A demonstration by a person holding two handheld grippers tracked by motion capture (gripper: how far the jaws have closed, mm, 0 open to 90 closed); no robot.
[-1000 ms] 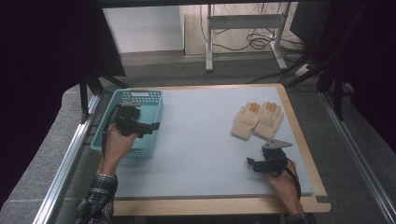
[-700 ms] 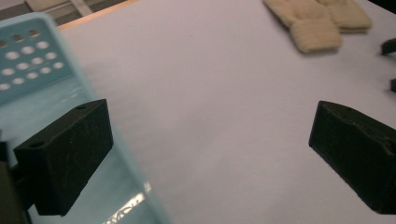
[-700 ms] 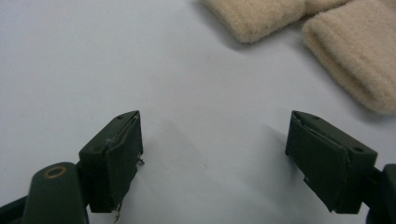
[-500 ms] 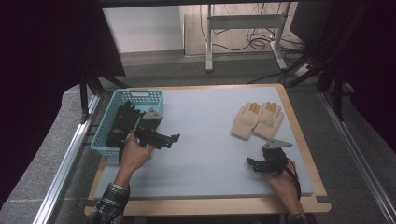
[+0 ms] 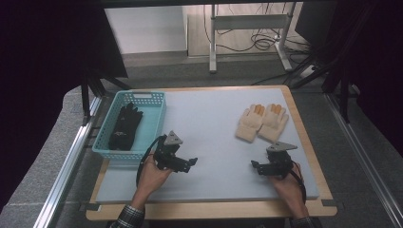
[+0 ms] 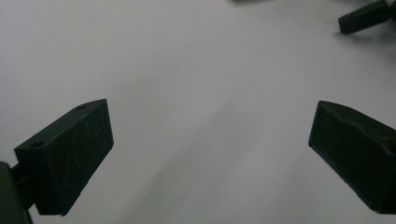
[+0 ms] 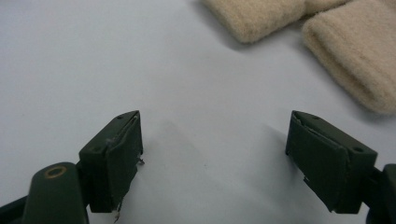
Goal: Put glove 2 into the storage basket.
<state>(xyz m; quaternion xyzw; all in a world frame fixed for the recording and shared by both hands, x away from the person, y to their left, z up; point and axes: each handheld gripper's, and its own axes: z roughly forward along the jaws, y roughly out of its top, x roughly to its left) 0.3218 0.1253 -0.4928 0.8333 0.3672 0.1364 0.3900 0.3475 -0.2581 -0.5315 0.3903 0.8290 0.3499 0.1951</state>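
Black gloves (image 5: 124,126): lying in the basket (image 5: 157,110), lengthwise, fingers toward the far wall. Not held.

Basket: teal plastic mesh, at the left edge of the mat (image 5: 214,123), near side close to the left gripper.

Left gripper (image 5: 188,164): over the bare mat just right of the basket's near corner, held in the left hand (image 5: 153,175). Jaws spread wide with nothing between them; in the left gripper view (image 6: 210,140) only plain mat lies in the gap.

Right gripper (image 5: 256,167): near the mat's front right, held in the right hand (image 5: 286,186), well apart from the left one. Jaws spread, empty; the right gripper view (image 7: 212,158) shows bare mat between them.

Beige gloves (image 5: 262,121): a pair side by side on the mat's right half, beyond the right gripper, cuffs toward it (image 7: 327,32). Untouched.

Mat: pale grey, on a wood-edged table (image 5: 209,210).
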